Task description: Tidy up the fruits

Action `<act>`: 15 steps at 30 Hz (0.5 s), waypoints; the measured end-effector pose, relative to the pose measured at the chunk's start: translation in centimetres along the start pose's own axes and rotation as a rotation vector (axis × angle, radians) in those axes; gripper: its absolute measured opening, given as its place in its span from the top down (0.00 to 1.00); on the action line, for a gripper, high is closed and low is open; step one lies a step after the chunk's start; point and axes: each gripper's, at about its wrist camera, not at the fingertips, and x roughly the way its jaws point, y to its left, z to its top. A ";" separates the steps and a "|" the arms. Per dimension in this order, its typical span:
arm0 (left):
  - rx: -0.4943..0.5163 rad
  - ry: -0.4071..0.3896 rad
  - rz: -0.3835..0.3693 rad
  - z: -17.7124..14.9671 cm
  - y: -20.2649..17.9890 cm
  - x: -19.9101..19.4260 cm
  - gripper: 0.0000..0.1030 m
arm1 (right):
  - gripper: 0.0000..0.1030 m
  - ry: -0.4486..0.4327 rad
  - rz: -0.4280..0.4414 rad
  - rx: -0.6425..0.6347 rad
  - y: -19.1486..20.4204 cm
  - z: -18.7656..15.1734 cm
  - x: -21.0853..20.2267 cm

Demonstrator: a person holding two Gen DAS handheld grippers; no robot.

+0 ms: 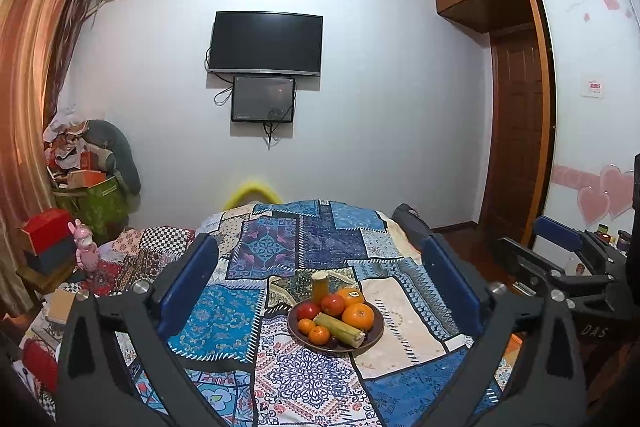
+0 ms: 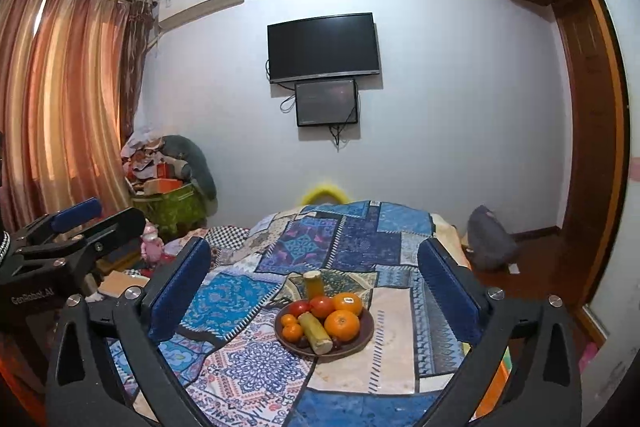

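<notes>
Left gripper (image 1: 320,291), seen from its own wrist camera, hangs spread wide and empty above the bed with its blue-padded fingers (image 1: 188,283) framing the round dark brown plate of fruit (image 1: 294,327). On that plate lie a large orange (image 1: 359,315), a second orange with a sticker (image 1: 350,295), two red tomatoes or apples (image 1: 333,304), small tangerines (image 1: 319,334) and a pale green cut cane stalk (image 1: 340,329). A small jar of orange liquid (image 1: 320,286) stands just behind the plate on the patchwork blue quilt (image 1: 280,243).

From the right wrist view, the right gripper (image 2: 314,289) is likewise released, holding nothing, well apart from the plate (image 2: 366,337). The fruit is heaped and touching, so I judge that lifting one round piece could roll its neighbours off onto the soft, uneven quilt, and the jar (image 2: 313,283) could tip if nudged on that bedding.
</notes>
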 end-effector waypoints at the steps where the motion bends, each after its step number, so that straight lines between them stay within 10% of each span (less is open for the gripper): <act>1: -0.001 0.003 -0.002 0.0 0.0 0.1 0.00 | 0.00 0.001 -0.001 0.001 0.0 0.0 0.1; 15: 0.016 -0.004 0.008 -0.4 -0.3 0.2 0.00 | 0.00 0.001 -0.030 -0.001 0.1 -0.4 -1.0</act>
